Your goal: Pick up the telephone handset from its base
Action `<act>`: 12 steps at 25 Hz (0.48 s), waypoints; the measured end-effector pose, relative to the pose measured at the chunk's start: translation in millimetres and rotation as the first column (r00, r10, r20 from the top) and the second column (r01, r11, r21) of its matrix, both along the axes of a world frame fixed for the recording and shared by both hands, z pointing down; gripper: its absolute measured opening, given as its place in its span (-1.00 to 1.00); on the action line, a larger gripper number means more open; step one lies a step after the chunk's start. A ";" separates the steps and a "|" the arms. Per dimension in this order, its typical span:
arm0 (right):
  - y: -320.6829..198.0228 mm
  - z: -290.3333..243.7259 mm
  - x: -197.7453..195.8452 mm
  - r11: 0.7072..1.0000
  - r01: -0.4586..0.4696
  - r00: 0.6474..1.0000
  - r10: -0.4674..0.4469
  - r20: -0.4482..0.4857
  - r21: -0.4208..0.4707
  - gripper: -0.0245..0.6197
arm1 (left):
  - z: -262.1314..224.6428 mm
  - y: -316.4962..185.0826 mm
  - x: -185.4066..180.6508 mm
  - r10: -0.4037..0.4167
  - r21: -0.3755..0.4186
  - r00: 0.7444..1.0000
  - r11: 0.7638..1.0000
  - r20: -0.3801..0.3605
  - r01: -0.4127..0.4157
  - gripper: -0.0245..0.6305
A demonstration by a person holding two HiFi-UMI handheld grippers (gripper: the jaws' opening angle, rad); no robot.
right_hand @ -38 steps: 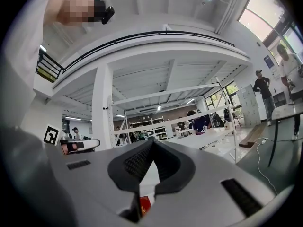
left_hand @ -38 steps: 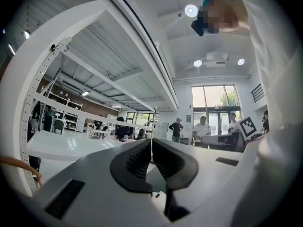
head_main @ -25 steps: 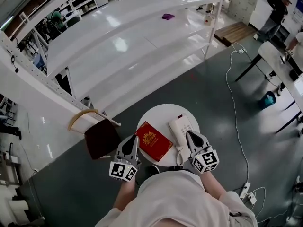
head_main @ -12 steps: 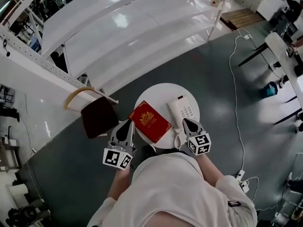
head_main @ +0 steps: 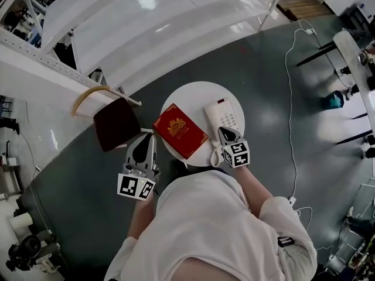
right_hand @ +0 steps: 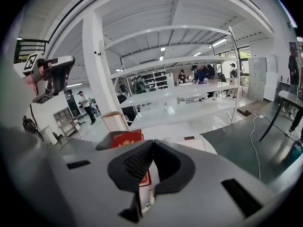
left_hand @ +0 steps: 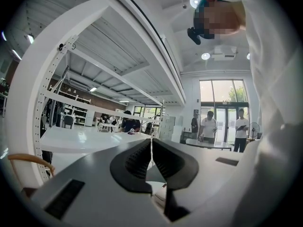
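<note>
A white telephone (head_main: pixel 225 117) sits on the right side of a small round white table (head_main: pixel 193 95), with its handset (head_main: pixel 213 117) lying in the cradle along the base's left side. The coiled cord (head_main: pixel 215 154) hangs off the table's near edge. My right gripper (head_main: pixel 225 132) is shut and empty, with its tips over the near end of the telephone. In the right gripper view the shut right gripper (right_hand: pixel 152 144) points down at the telephone (right_hand: pixel 206 145). My left gripper (head_main: pixel 147 138) is shut, held level off the table's left edge. In its own view the left gripper (left_hand: pixel 151 143) holds nothing.
A red book (head_main: pixel 180 130) lies on the table left of the telephone. A chair with a dark red seat (head_main: pixel 116 123) stands left of the table. White shelving (head_main: pixel 146 34) runs behind. Cables (head_main: pixel 290 69) trail over the grey floor at right.
My right gripper has sunk toward the telephone's near end and tipped downward, still shut. The left gripper has kept its place beside the table.
</note>
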State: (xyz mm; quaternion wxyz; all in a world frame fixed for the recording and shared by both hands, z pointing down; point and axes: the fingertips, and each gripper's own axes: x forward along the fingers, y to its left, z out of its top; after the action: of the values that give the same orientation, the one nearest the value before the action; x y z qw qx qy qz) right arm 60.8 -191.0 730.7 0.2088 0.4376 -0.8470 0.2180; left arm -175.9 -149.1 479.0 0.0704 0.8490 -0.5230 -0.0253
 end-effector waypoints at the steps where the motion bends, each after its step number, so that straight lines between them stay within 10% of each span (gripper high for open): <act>1: -1.9 6.0 -1.2 1.000 0.003 1.000 -0.003 -0.006 -0.013 -0.89 | 0.2 0.2 -0.6 -0.004 -0.001 1.000 1.000 0.001 0.004 -0.85; 12: -20.7 59.4 -6.3 0.987 0.017 0.996 -0.030 -0.081 -0.158 -0.85 | 3.2 3.3 -7.4 -0.060 -0.025 0.998 0.998 0.003 0.060 -0.85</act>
State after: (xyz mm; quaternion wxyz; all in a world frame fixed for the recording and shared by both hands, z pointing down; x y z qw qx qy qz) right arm 54.5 -211.7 790.1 0.2803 0.4184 -0.8228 0.2633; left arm -183.2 -145.8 482.1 0.0799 0.8321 -0.5485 -0.0198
